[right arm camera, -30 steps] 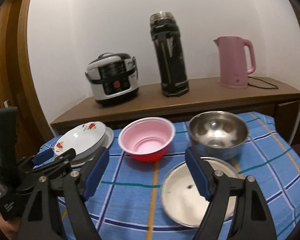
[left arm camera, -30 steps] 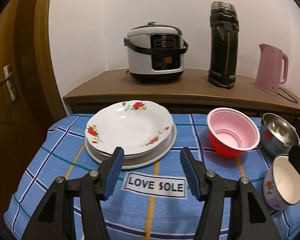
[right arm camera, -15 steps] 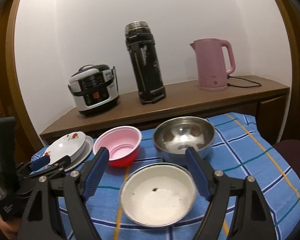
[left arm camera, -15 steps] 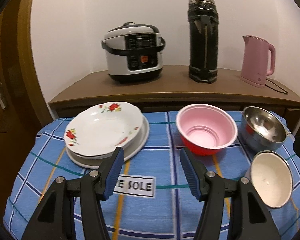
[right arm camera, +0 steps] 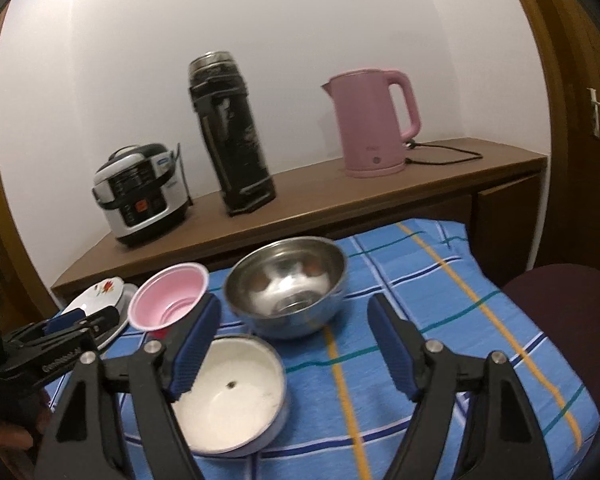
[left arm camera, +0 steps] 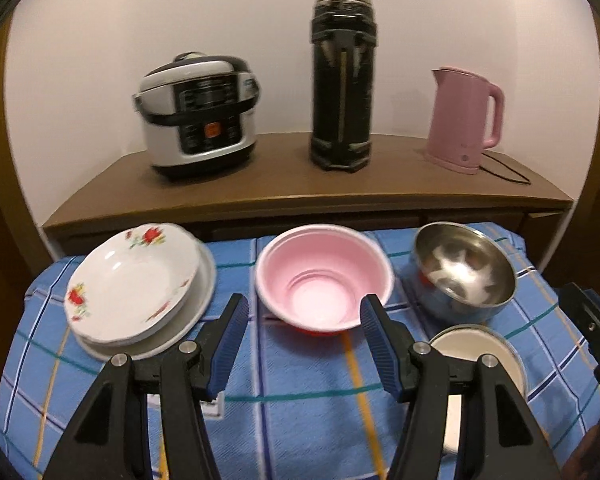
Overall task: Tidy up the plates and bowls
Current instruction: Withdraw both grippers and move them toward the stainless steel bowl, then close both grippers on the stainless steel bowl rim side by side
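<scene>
Both grippers have swung rightward across the table since a second ago: the left gripper (left arm camera: 302, 322), which then framed the flowered plate, now frames the pink bowl, and the right gripper (right arm camera: 292, 332) has slid from over the white bowl to the steel bowl. The flowered plate (left arm camera: 130, 282) lies on a larger pale plate (left arm camera: 204, 296) at the far left, already stacked, which suggests the plates are sorted. The pink bowl (left arm camera: 324, 280) sits mid-table just beyond the left gripper's tips; the steel bowl (right arm camera: 286, 286) stands to its right, and the white enamel bowl (right arm camera: 230, 392) lies nearer, just in front of both. The three bowls stand separate, not nested, so gathering them appears to be the remaining work. The left gripper's jaws stand well apart and hold nothing. The right gripper's jaws have just been closing a little yet remain wide, with nothing between them; its left pad overlaps the white bowl's rim in view, contact unclear. A blue checked cloth (right arm camera: 440, 300) covers the table. On the wooden shelf (left arm camera: 300, 184) behind stand a rice cooker (left arm camera: 198, 114), a black thermos (left arm camera: 342, 80) and a pink kettle (left arm camera: 462, 118).
</scene>
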Motion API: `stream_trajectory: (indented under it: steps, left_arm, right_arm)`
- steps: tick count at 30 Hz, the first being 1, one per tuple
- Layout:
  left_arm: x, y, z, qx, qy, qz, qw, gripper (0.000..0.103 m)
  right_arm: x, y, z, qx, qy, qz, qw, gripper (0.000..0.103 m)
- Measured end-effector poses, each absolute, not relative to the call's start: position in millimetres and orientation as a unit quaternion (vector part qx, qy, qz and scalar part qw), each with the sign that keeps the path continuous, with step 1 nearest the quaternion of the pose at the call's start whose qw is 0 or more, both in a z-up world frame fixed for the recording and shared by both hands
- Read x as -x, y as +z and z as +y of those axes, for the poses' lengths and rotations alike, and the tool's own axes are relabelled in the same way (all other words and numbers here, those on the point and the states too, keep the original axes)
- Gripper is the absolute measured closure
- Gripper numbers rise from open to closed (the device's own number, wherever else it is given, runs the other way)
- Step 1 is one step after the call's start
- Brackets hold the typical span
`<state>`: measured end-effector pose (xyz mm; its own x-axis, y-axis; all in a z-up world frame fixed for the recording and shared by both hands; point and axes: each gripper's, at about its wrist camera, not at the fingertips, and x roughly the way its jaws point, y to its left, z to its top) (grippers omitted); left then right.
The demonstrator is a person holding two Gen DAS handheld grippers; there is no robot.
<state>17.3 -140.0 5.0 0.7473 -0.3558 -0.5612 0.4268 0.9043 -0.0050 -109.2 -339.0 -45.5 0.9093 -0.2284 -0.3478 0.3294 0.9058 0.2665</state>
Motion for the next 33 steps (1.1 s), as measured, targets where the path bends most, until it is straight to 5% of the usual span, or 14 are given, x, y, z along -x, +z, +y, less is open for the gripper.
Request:
stream_trajectory:
  steps: [5,10,13,23,26,33]
  left_arm:
    - [-28,11,-166,-0.065,-0.247,0.298,0.920,0.042]
    - [-38,12,-197,-0.081,-0.272,0.303,0.910,0.043]
    - [-44,8,-217,-0.094,-0.292,0.315,0.898,0.053]
    - [-74,-10,-265,-0.108,-0.303,0.362,0.875,0.054]
    - [-81,-15,-271,-0.110,-0.307,0.372,0.869,0.067]
    - [-95,-28,-283,-0.118,-0.305,0.395,0.859,0.069]
  right_arm:
    - [101,-45,-365,-0.177,-0.157,0.168,0.957,0.046]
    - [91,-47,-387,-0.204,-0.161,0.175,0.950,0.046]
    - [82,-49,-394,-0.214,-0.156,0.183,0.947,0.046]
    - [43,-62,-413,-0.237,-0.141,0.221,0.936,0.044]
    - [33,-67,-415,-0.240,-0.139,0.233,0.932,0.044]
    - [17,-75,-417,-0.245,-0.128,0.254,0.927,0.052]
